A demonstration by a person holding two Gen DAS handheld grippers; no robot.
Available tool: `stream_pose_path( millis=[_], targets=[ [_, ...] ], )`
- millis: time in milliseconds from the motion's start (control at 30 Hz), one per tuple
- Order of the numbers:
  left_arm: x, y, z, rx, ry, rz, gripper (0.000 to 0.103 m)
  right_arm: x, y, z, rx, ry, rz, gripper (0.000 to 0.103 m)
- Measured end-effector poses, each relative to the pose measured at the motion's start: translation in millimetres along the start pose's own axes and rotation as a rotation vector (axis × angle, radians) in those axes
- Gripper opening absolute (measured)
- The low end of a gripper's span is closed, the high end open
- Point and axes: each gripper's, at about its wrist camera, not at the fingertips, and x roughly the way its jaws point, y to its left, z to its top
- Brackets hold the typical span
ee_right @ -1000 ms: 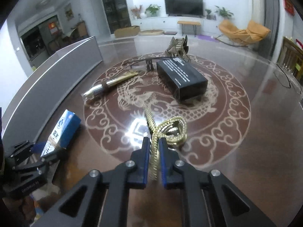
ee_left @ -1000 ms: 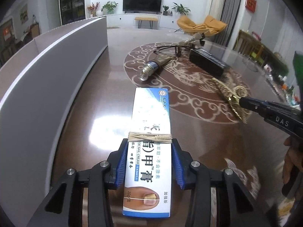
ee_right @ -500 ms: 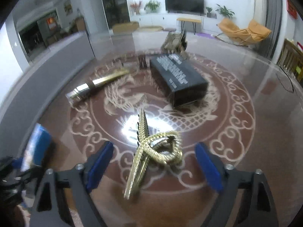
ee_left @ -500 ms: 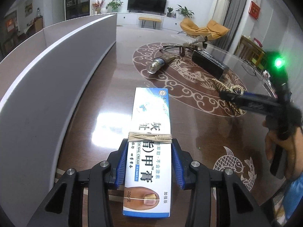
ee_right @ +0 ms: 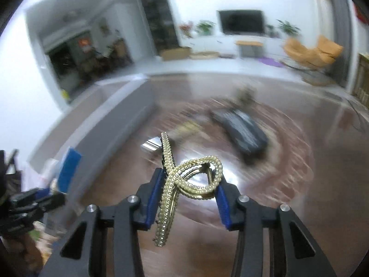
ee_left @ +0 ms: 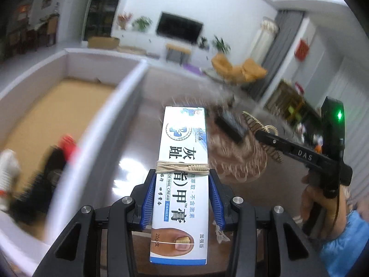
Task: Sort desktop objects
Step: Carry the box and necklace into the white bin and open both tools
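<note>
My left gripper [ee_left: 182, 198] is shut on a white and blue nail cream box [ee_left: 183, 161] bound with a rubber band, held in the air beside the grey storage box [ee_left: 110, 106]. My right gripper [ee_right: 188, 191] is shut on a gold beaded hair clip [ee_right: 184, 180], lifted above the brown table. The clip also shows in the left wrist view [ee_left: 260, 129], at the tip of the right gripper. The nail cream box shows blurred in the right wrist view [ee_right: 69, 168].
The grey box holds a black item with a red part [ee_left: 57, 154] and a white item [ee_left: 7, 168] on a tan floor. On the table lie a black box [ee_right: 242, 131], a metallic tube [ee_right: 182, 131] and blurred small items behind them.
Both grippers have risen from the table. The right gripper opened, then shut across the hair clip and lifted it. The left gripper lifted the nail cream box beside the grey box.
</note>
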Motion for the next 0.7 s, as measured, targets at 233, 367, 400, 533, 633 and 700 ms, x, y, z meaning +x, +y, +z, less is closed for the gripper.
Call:
stream_pose_path(
  millis=[233,367,400,533,633,700],
  targets=[
    [-42,125,46,-0.136,-0.03,0.208,0.043,34,162,54,-0.161,0.004,0.269,0.044],
    [-33,191,49,-0.227,0.049,0.293,0.043,77,244,57,-0.243,0.071,0.351,0.044],
    [-30,202,48,-0.24,0.066,0.309,0.043,93,262,54,-0.257,0.1,0.354,0.044],
    [-15,227,42,-0.266,0.167,0.363,0.045,143,296,37,-0.272,0.238,0.353,0.045],
    [-11,233,34,-0.286,0.193,0.398,0.065,160,293,28,-0.24,0.277,0.347,0.069],
    [-13,226,31,-0.243,0.16,0.387,0.07,151,283,27,-0.214,0.235,0.369,0.079]
  ],
)
